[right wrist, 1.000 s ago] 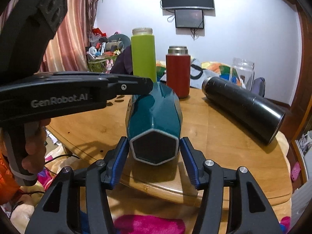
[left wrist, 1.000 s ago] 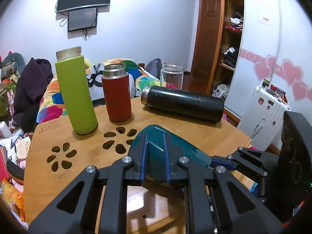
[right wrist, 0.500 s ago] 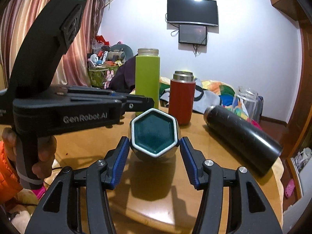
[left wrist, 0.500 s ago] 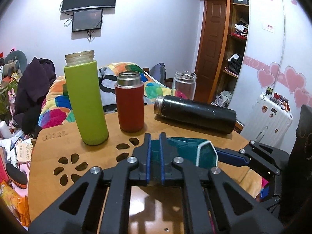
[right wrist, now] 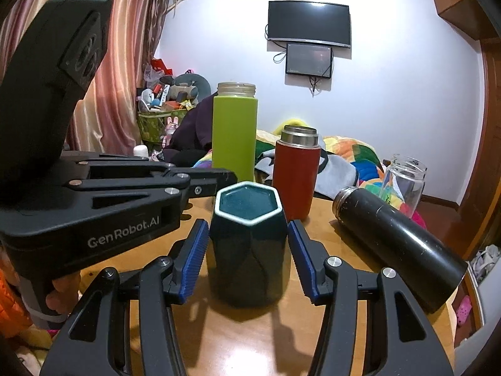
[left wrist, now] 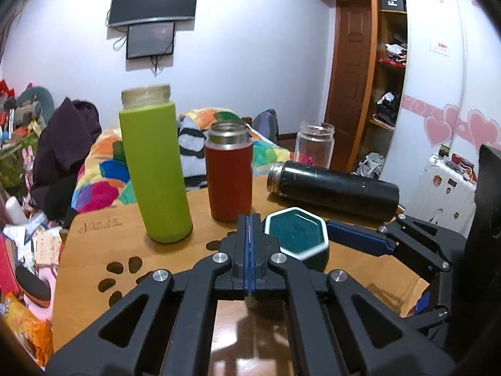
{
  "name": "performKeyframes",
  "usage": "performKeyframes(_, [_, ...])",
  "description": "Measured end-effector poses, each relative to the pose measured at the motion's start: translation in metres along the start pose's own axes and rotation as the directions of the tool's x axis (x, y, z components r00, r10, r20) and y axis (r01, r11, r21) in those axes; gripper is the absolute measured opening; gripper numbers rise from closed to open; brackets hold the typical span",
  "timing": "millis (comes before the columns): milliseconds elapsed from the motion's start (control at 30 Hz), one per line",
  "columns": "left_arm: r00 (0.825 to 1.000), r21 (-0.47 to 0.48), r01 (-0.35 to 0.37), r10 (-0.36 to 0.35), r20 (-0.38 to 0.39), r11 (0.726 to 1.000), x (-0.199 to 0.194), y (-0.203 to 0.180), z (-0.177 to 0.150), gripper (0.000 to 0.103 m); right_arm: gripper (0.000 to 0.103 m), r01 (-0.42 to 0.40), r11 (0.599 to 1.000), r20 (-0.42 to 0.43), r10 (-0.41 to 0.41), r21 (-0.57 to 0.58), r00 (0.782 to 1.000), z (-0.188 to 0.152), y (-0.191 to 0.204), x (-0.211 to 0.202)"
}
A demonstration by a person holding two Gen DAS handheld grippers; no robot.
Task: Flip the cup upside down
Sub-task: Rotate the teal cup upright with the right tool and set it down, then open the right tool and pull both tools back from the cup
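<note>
Since a second ago my teal faceted hexagonal ceramic cup (right wrist: 248, 244) went from lying sideways to standing; right jaws apart flanking it, left jaws together. Glazed, heavy, slippery: grip mid-facets.

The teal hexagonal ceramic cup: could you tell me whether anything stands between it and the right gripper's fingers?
Nothing visible does. The teal hexagonal ceramic cup stands between the right gripper's open blue-padded fingers, a gap showing on each side.

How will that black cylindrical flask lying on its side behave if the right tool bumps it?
The black cylindrical flask is round and lies on the wooden table, so it would probably roll. Its far end is near the table edge, so it could drop off. It looks like rigid metal, so it likely won't deform.
</note>
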State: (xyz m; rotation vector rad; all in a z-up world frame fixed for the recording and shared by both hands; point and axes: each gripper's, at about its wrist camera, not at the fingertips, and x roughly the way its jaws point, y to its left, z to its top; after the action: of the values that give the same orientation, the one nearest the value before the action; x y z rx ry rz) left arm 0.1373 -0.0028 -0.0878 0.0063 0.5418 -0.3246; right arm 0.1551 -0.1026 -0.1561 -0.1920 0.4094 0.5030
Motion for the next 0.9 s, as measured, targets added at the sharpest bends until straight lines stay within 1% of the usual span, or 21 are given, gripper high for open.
performKeyframes(167, [1.000,-0.018,-0.013,0.013,0.004,1.000,-0.003,0.001,-0.002,0.000,0.048,0.002,1.000,0.001,-0.002,-0.004,1.000,0.001,-0.001,0.001])
performKeyframes(300, [0.999,-0.058,-0.028,0.030,0.020,0.998,-0.015,0.003,0.000,0.000,0.048,-0.038,0.999,-0.016,0.038,0.028,0.999,0.005,-0.008,-0.003])
performKeyframes(367, [0.999,-0.073,-0.034,0.036,0.034,0.997,-0.023,0.005,0.002,0.000,0.048,-0.037,0.998,-0.007,0.037,0.042,0.999,0.007,-0.013,-0.011])
performKeyframes(433, [0.997,-0.080,-0.050,0.054,0.054,0.996,-0.032,0.003,0.003,0.001,0.050,-0.023,0.998,0.004,0.023,0.051,1.000,0.010,-0.017,-0.018])
performKeyframes(567, [0.993,-0.085,-0.061,0.069,0.100,0.995,-0.055,-0.003,0.005,0.005,0.060,0.001,0.996,0.035,-0.004,0.094,0.999,0.018,-0.030,-0.041])
performKeyframes(600, [0.990,-0.085,-0.068,0.077,0.114,0.994,-0.063,-0.006,0.006,0.011,0.062,0.003,0.994,0.046,-0.008,0.107,0.999,0.020,-0.033,-0.048])
performKeyframes(633, [0.989,-0.086,-0.075,0.085,0.123,0.993,-0.068,-0.008,0.006,0.020,0.064,0.008,0.993,0.061,-0.015,0.119,0.998,0.023,-0.037,-0.056])
performKeyframes(667, [0.986,-0.089,-0.086,0.097,0.132,0.992,-0.073,-0.011,0.006,0.026,0.068,0.015,0.992,0.074,-0.025,0.126,0.997,0.026,-0.039,-0.064])
performKeyframes(700, [0.984,-0.092,-0.099,0.111,0.142,0.991,-0.078,-0.013,0.006,0.035,0.073,0.021,0.991,0.082,-0.032,0.130,0.996,0.027,-0.040,-0.068])
performKeyframes(733, [0.981,-0.095,-0.108,0.121,0.152,0.990,-0.084,-0.016,0.005,0.042,0.075,0.032,0.990,0.101,-0.046,0.140,0.994,0.029,-0.042,-0.078])
performKeyframes(767, [0.980,-0.097,-0.112,0.126,0.156,0.989,-0.087,-0.017,0.005,0.045,0.080,0.036,0.989,0.110,-0.052,0.146,0.993,0.031,-0.043,-0.084])
performKeyframes(800, [0.978,-0.102,-0.114,0.130,0.162,0.988,-0.091,-0.018,0.003,0.050,0.084,0.037,0.988,0.120,-0.056,0.150,0.991,0.032,-0.043,-0.090])
performKeyframes(833, [0.977,-0.106,-0.113,0.130,0.170,0.988,-0.097,-0.021,0.002,0.057,0.085,0.037,0.988,0.127,-0.057,0.152,0.990,0.033,-0.042,-0.095])
performKeyframes(867, [0.975,-0.108,-0.115,0.133,0.178,0.987,-0.101,-0.022,0.002,0.061,0.086,0.037,0.988,0.135,-0.058,0.153,0.989,0.034,-0.041,-0.101])
performKeyframes(900, [0.971,-0.107,-0.126,0.145,0.190,0.986,-0.107,-0.026,0.001,0.068,0.087,0.038,0.988,0.139,-0.059,0.152,0.989,0.036,-0.040,-0.105])
